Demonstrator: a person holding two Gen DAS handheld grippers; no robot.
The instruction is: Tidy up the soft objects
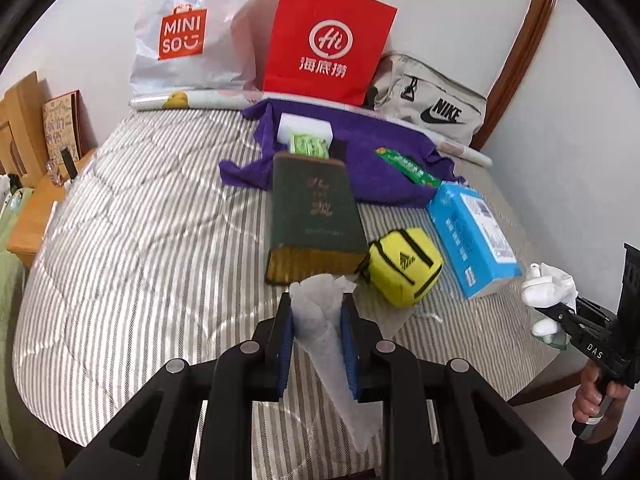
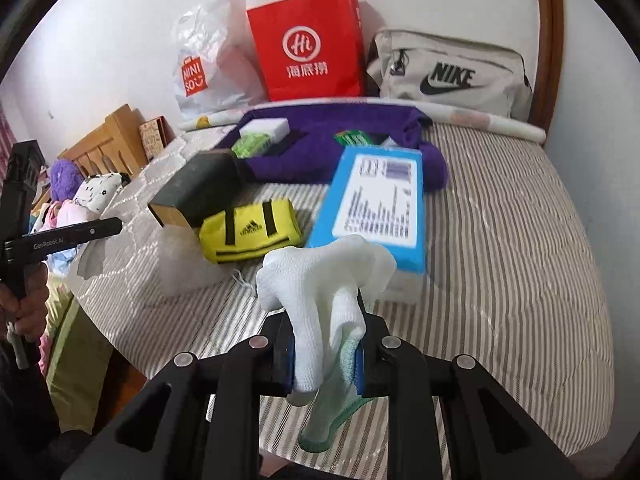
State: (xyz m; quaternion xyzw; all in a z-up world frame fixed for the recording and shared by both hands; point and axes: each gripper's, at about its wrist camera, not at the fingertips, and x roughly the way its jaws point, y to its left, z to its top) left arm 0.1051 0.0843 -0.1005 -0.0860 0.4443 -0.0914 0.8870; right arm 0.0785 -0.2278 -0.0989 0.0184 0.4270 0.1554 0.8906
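My left gripper (image 1: 317, 314) is shut on a thin white tissue sheet (image 1: 320, 320) that stands up between its blue pads and hangs below them, above the striped bed (image 1: 140, 240). My right gripper (image 2: 325, 320) is shut on a white sock with a green cuff (image 2: 320, 280), held above the bed's near edge. The right gripper and sock also show in the left wrist view (image 1: 548, 288) at far right. A purple towel (image 1: 384, 148) lies at the back of the bed. A yellow pouch (image 1: 404, 270) sits mid-bed.
A dark green book (image 1: 312, 216) and a blue box (image 1: 472, 240) flank the pouch. A white sponge (image 1: 304, 128) and green packets lie on the towel. A Miniso bag (image 1: 188, 32), red paper bag (image 1: 328, 44) and Nike bag (image 1: 432, 108) lean on the wall. Wooden nightstand (image 1: 36, 216) at left.
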